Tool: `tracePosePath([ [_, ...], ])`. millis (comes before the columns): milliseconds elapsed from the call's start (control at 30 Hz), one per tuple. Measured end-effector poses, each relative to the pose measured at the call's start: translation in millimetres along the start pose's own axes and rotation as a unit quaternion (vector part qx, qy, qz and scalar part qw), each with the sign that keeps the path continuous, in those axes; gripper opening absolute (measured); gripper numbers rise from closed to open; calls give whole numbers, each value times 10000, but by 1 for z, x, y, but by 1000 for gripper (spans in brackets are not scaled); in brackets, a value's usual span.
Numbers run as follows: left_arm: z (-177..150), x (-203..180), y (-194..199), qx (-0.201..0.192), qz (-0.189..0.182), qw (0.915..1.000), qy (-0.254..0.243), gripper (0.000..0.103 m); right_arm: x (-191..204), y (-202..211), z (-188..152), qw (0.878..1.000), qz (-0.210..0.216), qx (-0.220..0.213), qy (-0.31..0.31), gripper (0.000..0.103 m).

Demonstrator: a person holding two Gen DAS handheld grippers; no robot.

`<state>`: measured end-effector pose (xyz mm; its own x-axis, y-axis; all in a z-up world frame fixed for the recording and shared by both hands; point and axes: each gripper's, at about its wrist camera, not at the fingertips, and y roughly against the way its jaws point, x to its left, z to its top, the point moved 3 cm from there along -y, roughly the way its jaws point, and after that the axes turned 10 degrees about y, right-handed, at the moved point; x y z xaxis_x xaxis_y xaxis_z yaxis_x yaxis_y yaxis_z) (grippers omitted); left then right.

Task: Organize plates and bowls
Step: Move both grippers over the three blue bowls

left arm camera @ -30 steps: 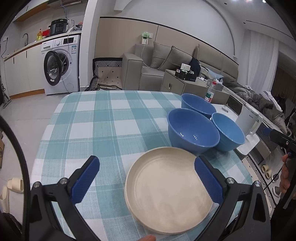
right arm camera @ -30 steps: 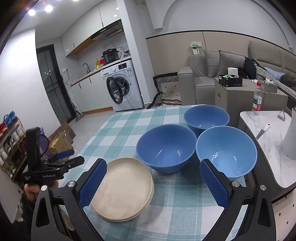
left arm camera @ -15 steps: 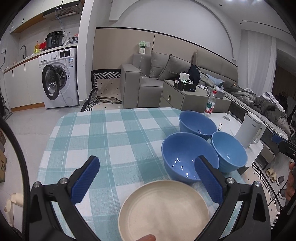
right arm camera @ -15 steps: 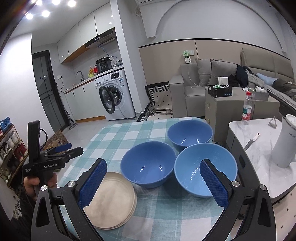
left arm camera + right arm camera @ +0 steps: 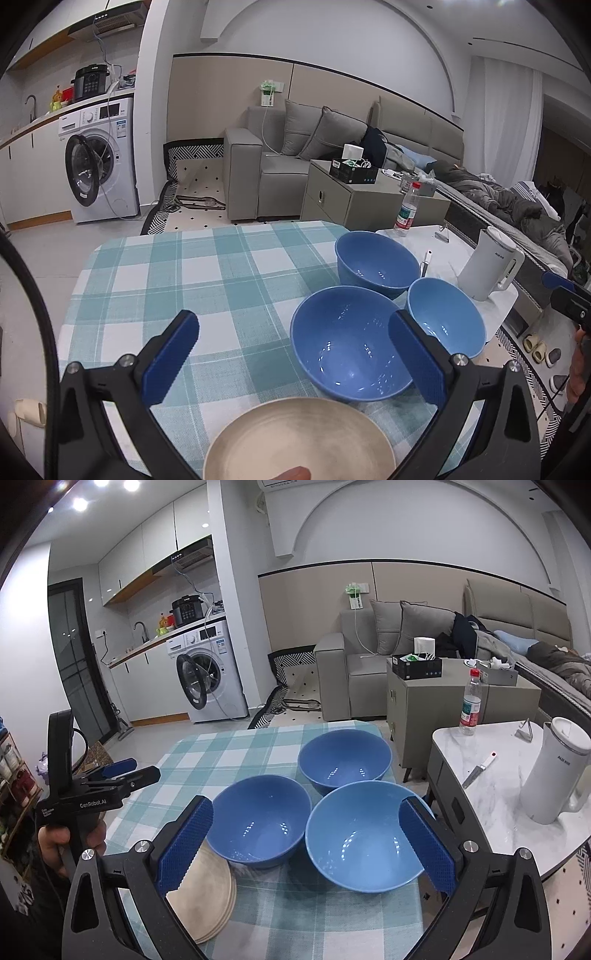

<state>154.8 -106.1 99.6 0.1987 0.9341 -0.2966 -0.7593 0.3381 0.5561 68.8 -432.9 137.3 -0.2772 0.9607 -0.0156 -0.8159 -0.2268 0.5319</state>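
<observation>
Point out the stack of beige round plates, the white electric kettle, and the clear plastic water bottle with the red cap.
Stack of beige round plates [image 5: 207, 897], right wrist view, top plate's face.
White electric kettle [image 5: 554, 775], right wrist view, body.
Clear plastic water bottle [image 5: 471, 705], right wrist view, label.

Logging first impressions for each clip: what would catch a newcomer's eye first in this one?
Three blue bowls cluster tightly at the right side of the checked tablecloth, all empty and upright. Just near of them lies a stack of cream plates. Both the left gripper and right gripper hang open above the table, holding nothing.
</observation>
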Motion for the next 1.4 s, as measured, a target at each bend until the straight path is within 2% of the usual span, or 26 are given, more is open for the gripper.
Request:
tracePosePath([
  [333, 14, -18, -24, 42, -171, 9998, -112, 103, -17, -18, 13, 9998, -169, 78, -38, 102],
  [500, 17, -24, -42, 130, -133, 9997, -156, 103, -26, -30, 20, 9997, -205, 115, -47, 102],
  [833, 26, -27, -78, 372, -226, 9990, -24, 103, -44, -60, 23, 9988, -241, 411, -120, 102],
  [1400, 44, -26, -122, 743, -156, 9971, -59, 103, -73, -115, 33, 9957, -313, 812, -306, 102],
])
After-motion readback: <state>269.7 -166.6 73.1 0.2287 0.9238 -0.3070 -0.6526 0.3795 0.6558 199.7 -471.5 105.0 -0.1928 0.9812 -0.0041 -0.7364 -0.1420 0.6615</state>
